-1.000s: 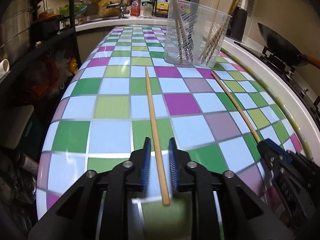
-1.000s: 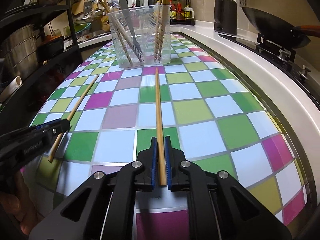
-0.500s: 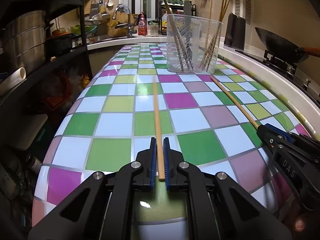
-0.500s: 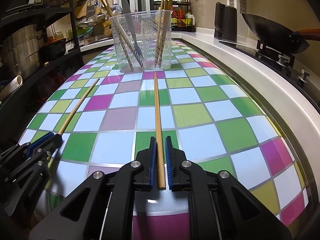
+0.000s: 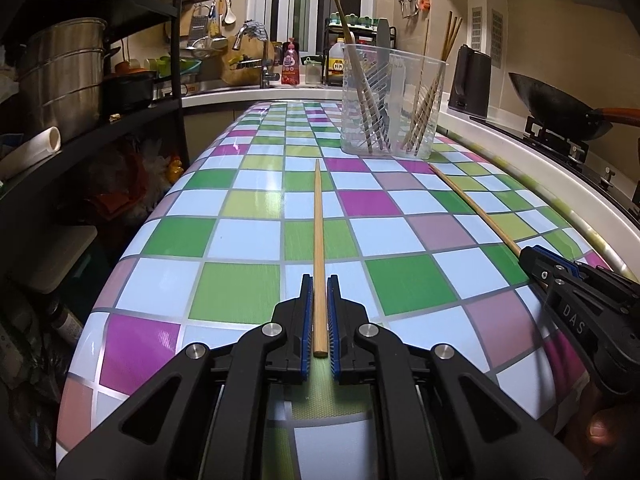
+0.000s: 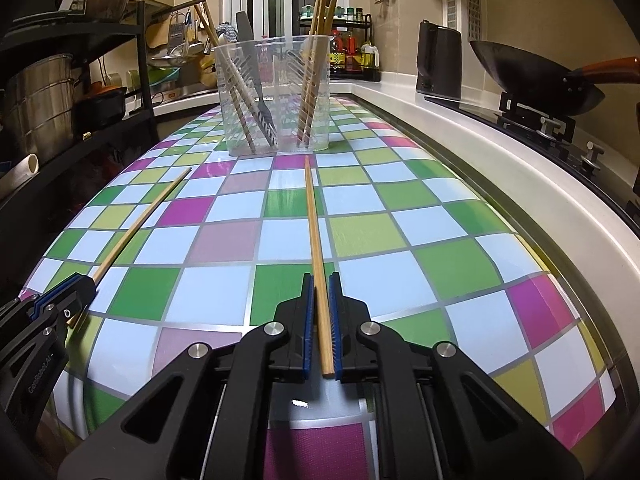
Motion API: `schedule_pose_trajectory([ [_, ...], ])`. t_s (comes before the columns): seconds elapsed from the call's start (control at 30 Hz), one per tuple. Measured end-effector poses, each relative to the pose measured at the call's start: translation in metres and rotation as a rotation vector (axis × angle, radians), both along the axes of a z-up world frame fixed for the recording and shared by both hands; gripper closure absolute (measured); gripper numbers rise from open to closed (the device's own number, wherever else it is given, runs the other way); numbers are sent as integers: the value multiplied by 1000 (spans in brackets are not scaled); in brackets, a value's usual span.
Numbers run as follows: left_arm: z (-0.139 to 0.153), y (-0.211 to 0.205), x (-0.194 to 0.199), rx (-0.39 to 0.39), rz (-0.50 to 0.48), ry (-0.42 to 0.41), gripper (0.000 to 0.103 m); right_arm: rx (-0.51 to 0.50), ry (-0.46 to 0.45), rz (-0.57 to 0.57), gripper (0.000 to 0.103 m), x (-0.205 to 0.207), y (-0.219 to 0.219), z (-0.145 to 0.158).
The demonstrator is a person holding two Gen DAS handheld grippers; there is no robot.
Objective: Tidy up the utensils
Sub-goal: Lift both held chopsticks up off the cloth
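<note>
- The left gripper [image 5: 319, 280] sits low over the checkered tablecloth [image 5: 240, 240], its blue-padded fingers [image 5: 306, 300] pressed close on either side of a wooden chopstick [image 5: 319, 240]; they pinch it near its blunt end.
- That chopstick runs straight ahead from the jaws, its thin tip pointing toward the clear plastic cup [image 5: 390, 100] at the far end of the table.
- The right gripper [image 6: 321, 280] likewise grips a second chopstick [image 6: 314, 232] near its thick end, fingers closed against it, the shaft stretching forward along the cloth toward the cup [image 6: 276, 96].
- From the right wrist view, the left gripper [image 6: 66, 294] shows at the left edge with its chopstick [image 6: 140, 220] angled away from it.
- From the left wrist view, the right gripper [image 5: 536, 258] shows at the right edge, its chopstick [image 5: 476, 208] slanting up toward the cup.
- The cup stands upright on the tablecloth and holds several chopsticks leaning against its walls, plus a dark slotted spatula [image 6: 256, 92].
- A black wok [image 6: 532, 76] rests on the stove to the right; a steel pot [image 5: 60, 76] sits on the shelf to the left.
</note>
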State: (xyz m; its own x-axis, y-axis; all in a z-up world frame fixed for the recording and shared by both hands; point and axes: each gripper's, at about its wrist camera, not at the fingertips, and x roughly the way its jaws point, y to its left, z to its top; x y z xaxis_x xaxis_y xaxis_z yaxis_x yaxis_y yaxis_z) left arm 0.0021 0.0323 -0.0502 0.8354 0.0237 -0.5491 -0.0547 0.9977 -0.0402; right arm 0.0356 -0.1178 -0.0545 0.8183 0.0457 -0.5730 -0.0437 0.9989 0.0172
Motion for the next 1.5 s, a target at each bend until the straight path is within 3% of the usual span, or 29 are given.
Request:
schedule_pose_trajectory([
  [1.07, -2, 0, -8, 0, 0, -22, 96, -15, -3, 2, 96, 0, 1, 0],
  [1.27, 11, 1, -13, -46, -34, 6, 97, -36, -6, -25, 97, -3, 4, 13],
  [1.5, 40, -1, -34, -26, -73, -63, 97, -35, -36, -46, 97, -13, 5, 39],
])
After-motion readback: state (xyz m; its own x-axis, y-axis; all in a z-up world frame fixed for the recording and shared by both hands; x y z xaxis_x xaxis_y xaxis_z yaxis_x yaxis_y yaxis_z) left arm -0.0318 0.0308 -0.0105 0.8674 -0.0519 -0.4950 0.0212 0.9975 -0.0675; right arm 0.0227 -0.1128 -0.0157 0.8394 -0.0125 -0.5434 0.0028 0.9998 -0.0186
